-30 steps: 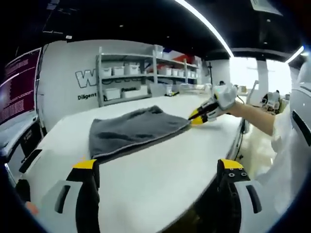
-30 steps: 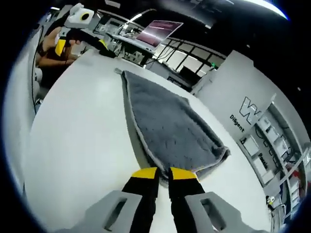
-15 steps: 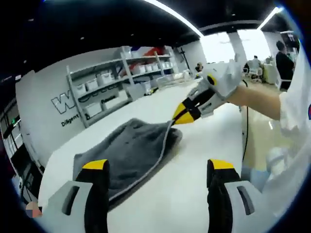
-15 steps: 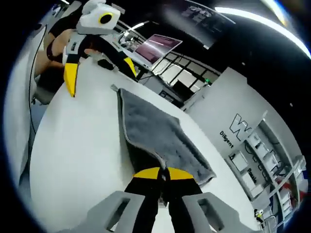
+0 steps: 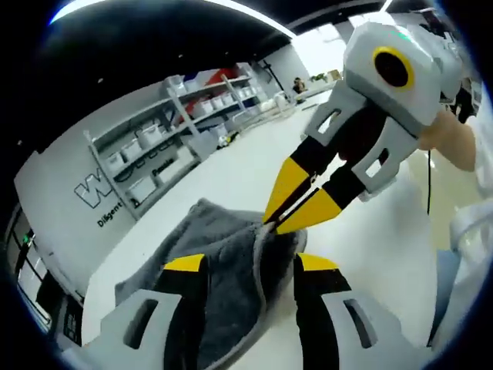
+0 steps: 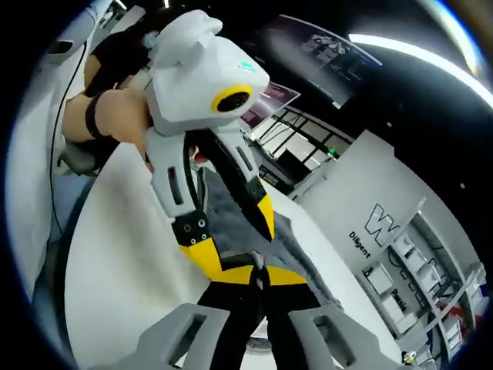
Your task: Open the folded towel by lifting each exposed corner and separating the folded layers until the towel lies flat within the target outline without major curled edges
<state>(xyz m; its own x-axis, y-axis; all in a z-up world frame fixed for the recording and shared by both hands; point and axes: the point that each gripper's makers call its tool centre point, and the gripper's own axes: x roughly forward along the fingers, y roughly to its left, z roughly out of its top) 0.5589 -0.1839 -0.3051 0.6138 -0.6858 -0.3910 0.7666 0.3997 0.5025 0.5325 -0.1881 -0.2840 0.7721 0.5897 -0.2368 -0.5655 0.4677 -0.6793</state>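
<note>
The grey towel [image 5: 219, 250] lies folded on the white table [image 5: 231, 166]. Its near corner is raised and pinched in my right gripper [image 5: 271, 223], which comes in from the upper right with its yellow tips together. My left gripper [image 5: 250, 266] stands open, one jaw on each side of the lifted towel edge just below that pinch. In the right gripper view, my right gripper [image 6: 256, 276] is shut on the towel [image 6: 219, 204] corner. The left gripper [image 6: 243, 250] looms right behind it, with its yellow fingers [image 6: 266, 220] spread over the cloth.
Metal shelves with white bins [image 5: 154, 142] stand against a lettered white wall [image 5: 96, 196] beyond the table. A hand [image 6: 108, 116] holds the left gripper, and a cable [image 6: 54, 154] hangs by the table's [image 6: 115, 254] rounded edge. A lit screen [image 6: 269, 100] sits behind.
My right gripper has lifted the towel corner off the table. The left gripper has come in close to that corner and its jaws have narrowed around the raised edge.
</note>
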